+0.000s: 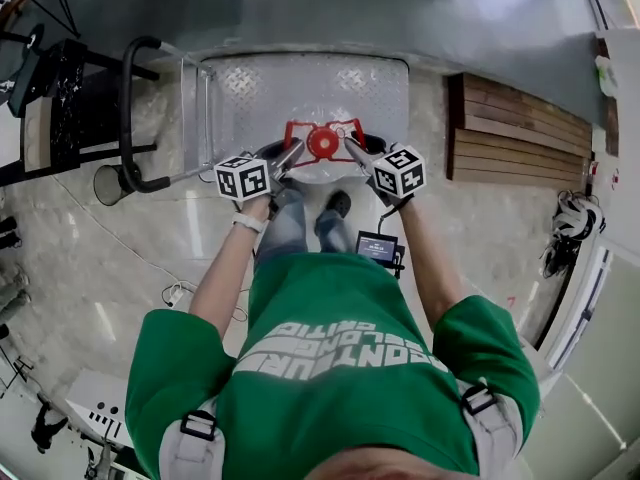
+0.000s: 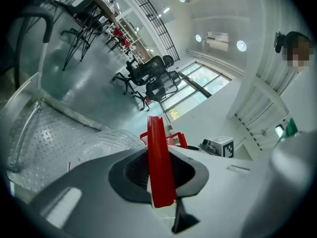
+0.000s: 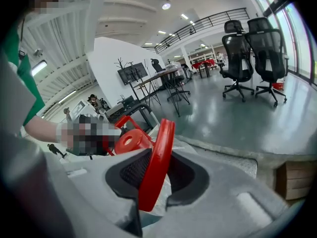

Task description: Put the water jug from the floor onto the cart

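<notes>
Jug [image 1: 322,143] hangs at the cart [image 1: 300,86] edge (left gripper [image 1: 292,152] and right gripper [image 1: 352,148] fingers clamped on its red handles [image 1: 298,128]), just needs setting down.

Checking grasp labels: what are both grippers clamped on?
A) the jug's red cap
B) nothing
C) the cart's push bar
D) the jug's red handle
D: each gripper view shows a strip of the red handle pinched in the jaws. The left gripper and right gripper flank the cap, which neither touches.
</notes>
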A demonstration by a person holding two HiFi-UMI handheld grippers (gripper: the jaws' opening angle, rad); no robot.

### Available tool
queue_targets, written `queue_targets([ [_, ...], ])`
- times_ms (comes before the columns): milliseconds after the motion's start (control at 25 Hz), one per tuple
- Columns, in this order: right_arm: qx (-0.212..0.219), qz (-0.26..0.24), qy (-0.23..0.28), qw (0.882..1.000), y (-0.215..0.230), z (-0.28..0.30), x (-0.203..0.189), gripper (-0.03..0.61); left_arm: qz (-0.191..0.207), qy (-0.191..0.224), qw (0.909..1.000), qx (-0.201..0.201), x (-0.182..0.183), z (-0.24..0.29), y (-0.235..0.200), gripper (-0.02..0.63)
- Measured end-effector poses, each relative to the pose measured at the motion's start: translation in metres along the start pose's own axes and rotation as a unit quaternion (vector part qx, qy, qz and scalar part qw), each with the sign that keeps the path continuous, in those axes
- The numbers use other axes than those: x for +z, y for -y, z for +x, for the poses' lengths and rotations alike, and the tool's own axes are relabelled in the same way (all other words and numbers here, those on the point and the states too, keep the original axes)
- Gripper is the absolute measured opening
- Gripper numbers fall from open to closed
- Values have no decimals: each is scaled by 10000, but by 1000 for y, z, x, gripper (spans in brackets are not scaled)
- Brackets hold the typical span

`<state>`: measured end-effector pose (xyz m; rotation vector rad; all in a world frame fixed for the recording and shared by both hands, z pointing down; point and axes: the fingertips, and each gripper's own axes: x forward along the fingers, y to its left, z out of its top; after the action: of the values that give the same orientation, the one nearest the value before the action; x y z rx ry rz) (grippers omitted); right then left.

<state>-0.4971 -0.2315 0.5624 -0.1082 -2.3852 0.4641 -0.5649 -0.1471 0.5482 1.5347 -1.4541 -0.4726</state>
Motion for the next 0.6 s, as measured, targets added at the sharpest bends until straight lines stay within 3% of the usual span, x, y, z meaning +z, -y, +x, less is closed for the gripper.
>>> queue_targets([
  [600,-238,451,-663,9965,44,108,-19,80,-385,-700,9960,405,11,32,-120,66],
])
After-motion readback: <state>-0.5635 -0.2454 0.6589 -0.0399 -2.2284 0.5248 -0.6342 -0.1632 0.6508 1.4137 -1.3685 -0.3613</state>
